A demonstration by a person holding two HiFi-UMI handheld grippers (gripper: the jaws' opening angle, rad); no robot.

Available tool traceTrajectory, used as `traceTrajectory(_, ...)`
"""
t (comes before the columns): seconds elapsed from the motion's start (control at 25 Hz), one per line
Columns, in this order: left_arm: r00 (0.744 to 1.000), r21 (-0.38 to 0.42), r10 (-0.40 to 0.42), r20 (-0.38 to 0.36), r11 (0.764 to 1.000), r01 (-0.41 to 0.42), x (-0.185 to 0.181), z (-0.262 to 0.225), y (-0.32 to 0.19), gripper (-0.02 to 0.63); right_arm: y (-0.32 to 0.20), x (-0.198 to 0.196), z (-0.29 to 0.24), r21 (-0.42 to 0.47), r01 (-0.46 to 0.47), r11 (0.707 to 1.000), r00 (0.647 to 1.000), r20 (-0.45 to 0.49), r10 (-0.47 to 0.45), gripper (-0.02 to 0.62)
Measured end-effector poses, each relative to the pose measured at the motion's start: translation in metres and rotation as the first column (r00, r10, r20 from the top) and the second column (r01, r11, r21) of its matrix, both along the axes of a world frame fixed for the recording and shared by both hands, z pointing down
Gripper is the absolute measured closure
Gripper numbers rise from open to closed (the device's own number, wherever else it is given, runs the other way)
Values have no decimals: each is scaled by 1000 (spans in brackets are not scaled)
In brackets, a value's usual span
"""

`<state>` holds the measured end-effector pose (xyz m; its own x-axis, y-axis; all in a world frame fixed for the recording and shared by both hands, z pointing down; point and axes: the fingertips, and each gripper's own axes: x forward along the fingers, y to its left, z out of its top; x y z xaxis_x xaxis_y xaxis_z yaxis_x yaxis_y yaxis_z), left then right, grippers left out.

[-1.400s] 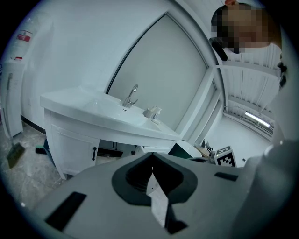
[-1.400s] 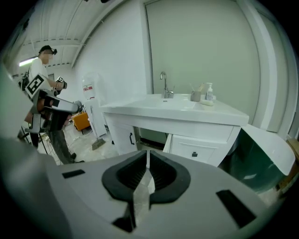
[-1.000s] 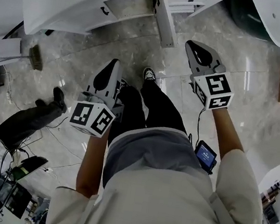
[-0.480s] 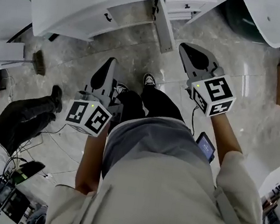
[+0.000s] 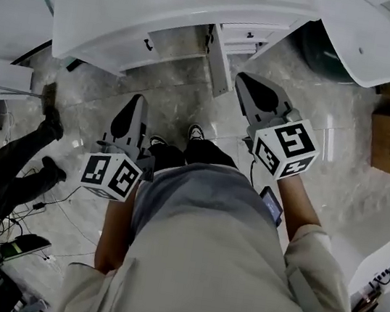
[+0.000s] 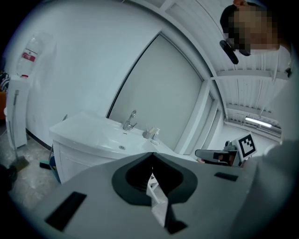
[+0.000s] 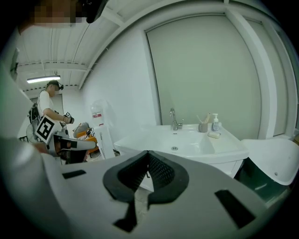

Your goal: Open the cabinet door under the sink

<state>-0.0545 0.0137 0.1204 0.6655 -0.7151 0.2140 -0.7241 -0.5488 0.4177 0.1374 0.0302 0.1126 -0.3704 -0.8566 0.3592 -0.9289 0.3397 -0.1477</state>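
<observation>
Left tongs [image 5: 136, 98] and right tongs [image 5: 243, 78] closed, seemingly short of cabinet [image 5: 223, 53].

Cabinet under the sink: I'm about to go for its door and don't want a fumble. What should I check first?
1. Handle in sight: ok, dark, on the cabinet front.
2. Left gripper empty: ok, jaws shut on nothing.
3. Right gripper empty: ok, jaws shut on nothing.
4. Jaws open for the handle: not ok.
5. Grippers near the handle: not ok, both well short.
6. Cabinet already open: cannot tell.
</observation>
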Motion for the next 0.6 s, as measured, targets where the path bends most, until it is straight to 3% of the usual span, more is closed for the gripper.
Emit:
traceTrajectory(0.12,999,18,-14,-40,1000,15,-2,-22,8,604,6,-4,-16,15,19,1000,1000,11,-19,584)
traceTrajectory(0.32,998,78,-67,-16,995,68,-16,-42,8,605,11,-11,-39,61,24,998,999,22,-25,583)
traceTrajectory(0.6,980,87,-199,-8,976,199,-62,-52,11,609,30,-26,-53,77,32,997,999,33,-34,583)
